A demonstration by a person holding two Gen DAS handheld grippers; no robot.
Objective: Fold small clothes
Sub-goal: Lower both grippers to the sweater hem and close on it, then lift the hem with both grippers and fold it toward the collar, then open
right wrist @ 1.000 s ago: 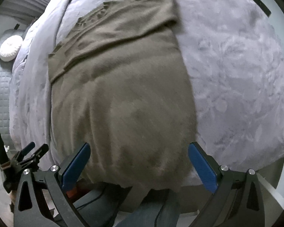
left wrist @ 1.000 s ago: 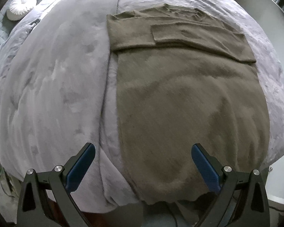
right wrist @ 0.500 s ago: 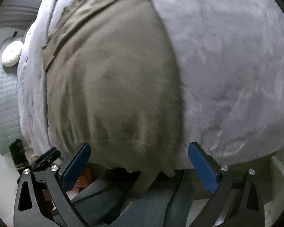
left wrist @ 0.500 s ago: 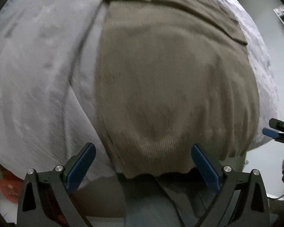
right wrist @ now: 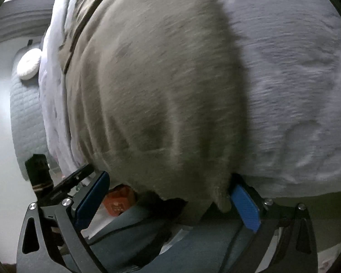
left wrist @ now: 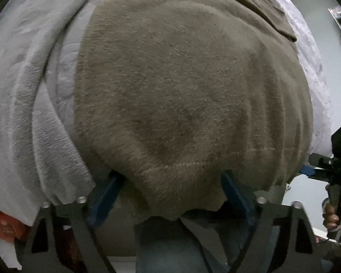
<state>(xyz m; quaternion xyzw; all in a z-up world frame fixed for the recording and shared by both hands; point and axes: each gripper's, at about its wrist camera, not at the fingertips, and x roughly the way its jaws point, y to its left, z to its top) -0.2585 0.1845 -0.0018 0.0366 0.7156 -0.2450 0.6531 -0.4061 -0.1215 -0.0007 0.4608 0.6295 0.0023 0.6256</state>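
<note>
An olive-brown knit sweater [left wrist: 181, 86] lies flat on a grey plush blanket [left wrist: 22, 95], its sleeves folded across the chest at the far end. Its hem hangs over the near edge of the bed. My left gripper [left wrist: 172, 188] is open, its blue pads [left wrist: 106, 193] on either side of the hem's left part. My right gripper [right wrist: 168, 193] is open around the hem's right corner in the right wrist view, where the sweater [right wrist: 152, 79] fills the middle. The right pad [right wrist: 245, 207] sits just under the blanket's edge. Neither gripper is shut on cloth.
The blanket [right wrist: 295, 79] covers the whole bed. A round white cushion [right wrist: 29, 63] lies on a quilted grey cover at far left. An orange item [right wrist: 118, 200] sits on the floor below. The person's jeans [left wrist: 170, 245] are under the grippers. The other gripper [left wrist: 336, 166] shows at right.
Both grippers have moved down and forward to the sweater's hem at the bed edge. The hem now lies between each pair of open fingers. The views are blurred by motion.
</note>
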